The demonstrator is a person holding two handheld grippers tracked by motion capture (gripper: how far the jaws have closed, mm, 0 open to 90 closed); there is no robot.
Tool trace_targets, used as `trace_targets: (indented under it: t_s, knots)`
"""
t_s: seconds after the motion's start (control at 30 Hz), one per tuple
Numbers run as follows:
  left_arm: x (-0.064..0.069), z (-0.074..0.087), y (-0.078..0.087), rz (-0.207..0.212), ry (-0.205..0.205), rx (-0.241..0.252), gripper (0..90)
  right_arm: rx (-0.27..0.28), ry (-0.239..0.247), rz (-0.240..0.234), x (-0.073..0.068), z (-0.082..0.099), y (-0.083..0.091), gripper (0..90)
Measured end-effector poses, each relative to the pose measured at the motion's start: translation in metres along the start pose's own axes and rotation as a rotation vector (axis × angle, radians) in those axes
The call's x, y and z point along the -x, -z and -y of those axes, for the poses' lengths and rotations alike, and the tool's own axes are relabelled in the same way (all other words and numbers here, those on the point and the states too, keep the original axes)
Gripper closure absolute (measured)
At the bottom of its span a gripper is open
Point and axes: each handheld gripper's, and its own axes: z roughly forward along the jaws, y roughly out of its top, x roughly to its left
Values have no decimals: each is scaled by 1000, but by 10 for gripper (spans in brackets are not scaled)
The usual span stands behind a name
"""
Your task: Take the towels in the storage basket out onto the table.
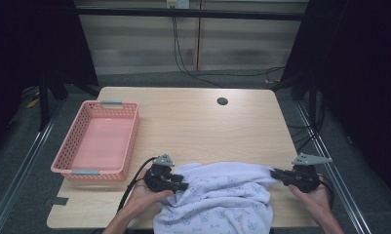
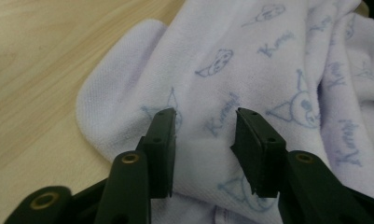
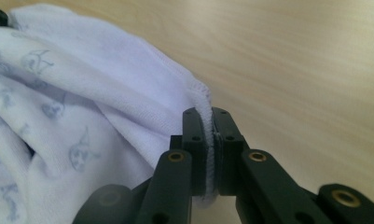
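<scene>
Spanning most of the high view, the pale wooden tabletop [image 1: 193, 122] carried everything at a height the person could reach from the near edge, with a round cable hole [image 1: 222, 101] toward its far side. The white towel [image 1: 222, 197], printed with small blue cartoon faces and script, lay bunched at the near edge between the two hands, one part hanging over the front of the tabletop. It sat there, I judge, because that was where both grippers could get at opposite edges of it and draw it flat.

To the left, well apart from the cloth, the pink perforated plastic basket [image 1: 129, 141] stood empty with its long side running away from the person; it was probably waiting to take the towel once folded, which would explain its place clear of the working area.

The right gripper [image 1: 280, 174] was clamped on the towel's stitched hem [image 3: 208, 140]; the right gripper view showed the hem pinched tight between the two black jaws, with the cloth stretched away from them. Held at the very edge like that, the fabric could be pulled outward without the bulk bunching in the jaws.

The left gripper [image 1: 183, 185] rested over the towel's left side with its jaws part-way apart. In the left gripper view the pads [image 2: 163, 140] stood either side of a soft fold [image 2: 203, 154] without pressing on it, so nothing was held there; the stance suited taking a fresh hold on that edge.
</scene>
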Motion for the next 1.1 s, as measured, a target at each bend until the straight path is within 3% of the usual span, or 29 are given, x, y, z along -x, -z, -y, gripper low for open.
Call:
trace_targets:
  t_s: [0.1,0.17,0.2,0.27,0.33,0.43,0.57,0.67,0.77,0.8,0.83,0.87,0.97,1.03,1.1]
  knots:
    - [-8,-12,2,-6,15,69,552,-9,-16,3,3,1,-4,857]
    - [-14,-19,2,-6,27,90,551,-11,-14,5,4,-2,-8,856]
    - [-19,-23,1,2,53,122,552,-9,-22,5,4,-3,-9,856]
    - [-25,-31,-3,2,79,130,599,-8,-20,-8,4,-7,-14,855]
    - [-29,-38,-9,-53,30,81,639,-8,-19,-12,4,-9,-18,855]
    - [-37,-37,-17,-81,40,63,669,-14,-6,-17,2,-11,-21,854]
    - [-48,-31,-25,-140,55,28,623,-24,6,-21,1,-11,-23,853]
    - [-46,-30,-28,-104,45,35,565,-23,1,-20,1,-11,-23,853]
    - [-35,-30,-30,-79,-13,-6,574,-21,-4,-22,2,-11,-23,852]
    - [-31,-29,-30,-84,-32,-18,647,-18,-1,-26,3,-11,-23,853]
    - [-29,-28,-31,-51,-38,-28,736,-20,-8,-26,3,-11,-24,853]
    - [-27,-26,-30,-59,-36,-34,810,-22,-11,-27,2,-12,-24,854]
    - [-27,-26,-23,-89,-18,4,856,-14,-3,-36,1,-15,-23,855]
    - [-30,-29,-6,-98,8,88,860,13,0,-41,1,-19,-20,855]
    - [-32,-33,8,-110,12,136,861,42,-4,-38,2,-24,-15,856]
